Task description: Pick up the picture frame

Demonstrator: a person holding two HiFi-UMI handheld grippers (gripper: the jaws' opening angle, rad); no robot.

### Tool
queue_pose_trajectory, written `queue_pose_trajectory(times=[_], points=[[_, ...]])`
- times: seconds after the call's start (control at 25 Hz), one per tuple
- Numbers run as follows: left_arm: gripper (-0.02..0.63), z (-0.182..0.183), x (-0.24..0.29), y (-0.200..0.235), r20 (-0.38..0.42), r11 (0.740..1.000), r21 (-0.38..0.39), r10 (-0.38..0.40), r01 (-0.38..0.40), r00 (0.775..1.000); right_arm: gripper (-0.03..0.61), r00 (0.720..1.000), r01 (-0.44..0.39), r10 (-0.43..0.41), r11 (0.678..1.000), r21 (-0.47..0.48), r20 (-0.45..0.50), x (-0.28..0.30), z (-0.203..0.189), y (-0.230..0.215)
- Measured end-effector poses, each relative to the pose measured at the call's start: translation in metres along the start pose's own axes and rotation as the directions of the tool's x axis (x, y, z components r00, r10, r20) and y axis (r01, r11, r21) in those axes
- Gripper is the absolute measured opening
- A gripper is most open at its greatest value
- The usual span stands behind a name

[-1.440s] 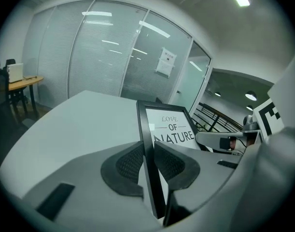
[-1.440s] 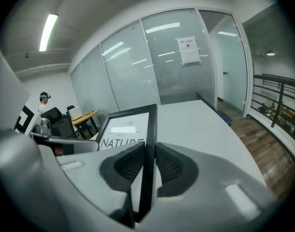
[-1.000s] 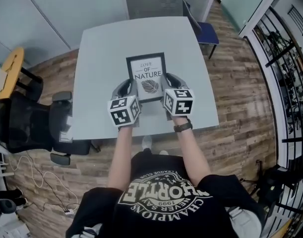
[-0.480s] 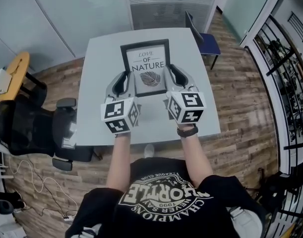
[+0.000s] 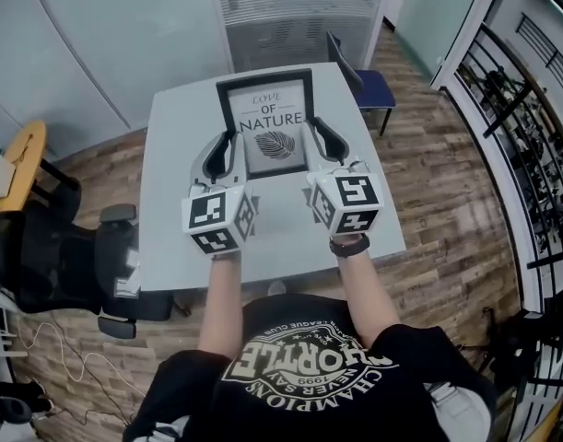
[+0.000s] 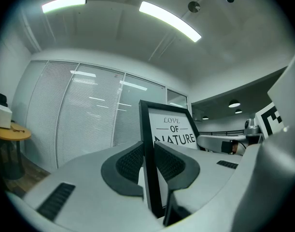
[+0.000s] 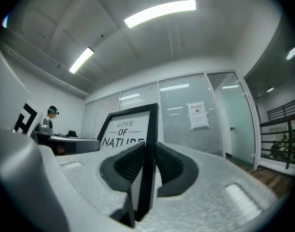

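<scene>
Left tongs [image 5: 229,145] and right tongs [image 5: 320,137] are each squeezing one side edge of the picture frame [image 5: 267,122]. Under them the gray tabletop [image 5: 170,173] is spreading wide. The frame is standing upright in the air above it, its words facing the person holding the tongs.

Table [image 5: 175,168] top is bare: free passage on its near side, left and right. The middle is blocked. The picture frame [image 5: 265,122] stands upright above the table between the left gripper [image 5: 228,147] and the right gripper [image 5: 316,134], each clamped on a side edge, so there's no way through between them.

- Far right corner: blue chair [image 5: 373,88] just beside the table.
- Left: black office chair [image 5: 41,247] close in, yellow round table [image 5: 23,155] beyond.
- Far: glass wall with blinds [image 5: 290,17].
- Right: open floor [image 5: 438,182], then railing [image 5: 516,109].
</scene>
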State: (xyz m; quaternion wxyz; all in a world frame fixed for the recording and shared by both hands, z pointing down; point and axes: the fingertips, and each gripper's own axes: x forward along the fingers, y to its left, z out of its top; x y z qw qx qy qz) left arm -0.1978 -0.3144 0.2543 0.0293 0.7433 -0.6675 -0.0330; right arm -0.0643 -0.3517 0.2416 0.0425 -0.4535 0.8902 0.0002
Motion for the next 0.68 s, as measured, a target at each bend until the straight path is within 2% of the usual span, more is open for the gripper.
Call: queue_pose_trajectory(times=[0.68], points=[[0.072, -0.008, 0.042, -0.010, -0.017, 0.995, -0.040, -0.091, 0.090, 0.996, 0.067, 0.996, 0.083, -0.083, 0.996, -0.022, -0.024, 0.012, -0.005, -0.032]])
